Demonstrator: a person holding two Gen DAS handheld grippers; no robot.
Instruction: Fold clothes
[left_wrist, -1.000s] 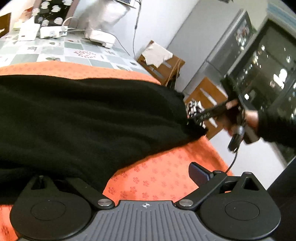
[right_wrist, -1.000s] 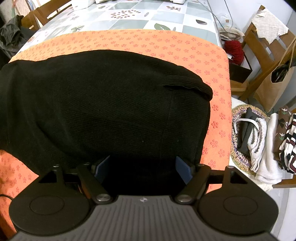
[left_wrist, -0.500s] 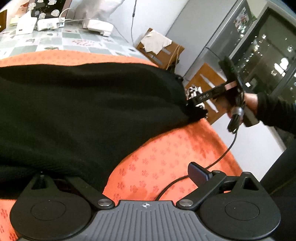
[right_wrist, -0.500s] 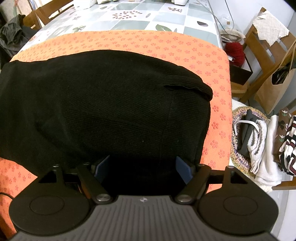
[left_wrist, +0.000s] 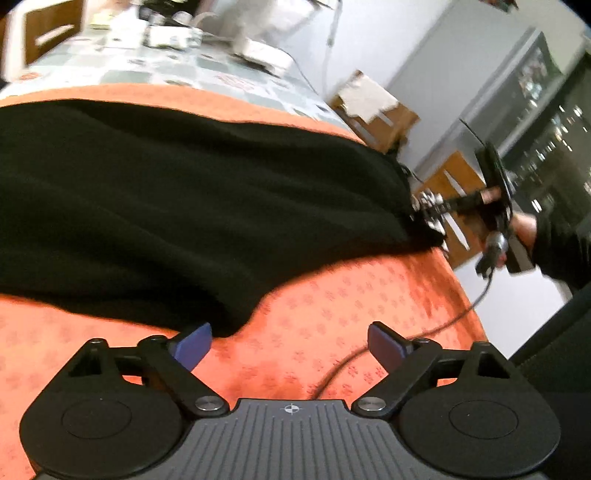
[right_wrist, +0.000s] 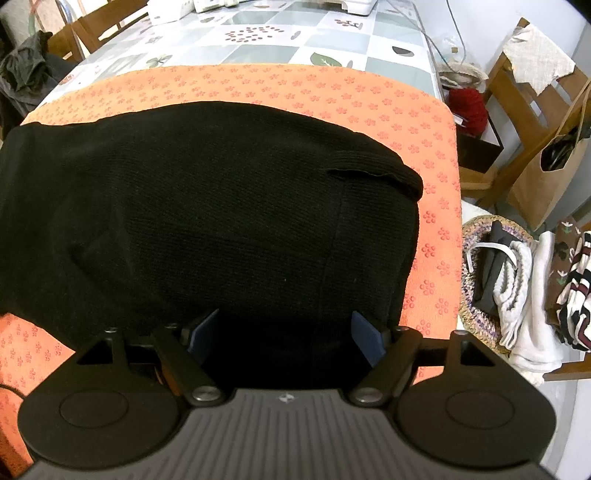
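Note:
A black knit garment (left_wrist: 184, 203) (right_wrist: 221, 221) lies spread over an orange flowered mat (left_wrist: 332, 295) (right_wrist: 436, 147) on the table. My left gripper (left_wrist: 290, 347) hovers at the garment's near edge with its jaws closing. Only mat lies between them, and the left pad sits beside the cloth's hem. My right gripper (right_wrist: 283, 338) points steeply down at the garment's other end. It stands open, its blue pads (right_wrist: 365, 341) wide apart with black fabric between them. In the left wrist view the right gripper (left_wrist: 424, 210) shows at the far corner, held by a hand in a dark sleeve.
A cable (left_wrist: 343, 362) trails across the mat near my left gripper. Beyond the mat is a tiled-pattern tablecloth (right_wrist: 295, 40) with white devices at the back. A woven basket (right_wrist: 469, 258) of clothes, a paper bag (right_wrist: 546, 177) and wooden chairs (right_wrist: 517, 110) stand off the table's right side.
My left gripper has slid back off the garment onto the mat, so both its pads now show, closer together. The right gripper and the garment under it have not moved.

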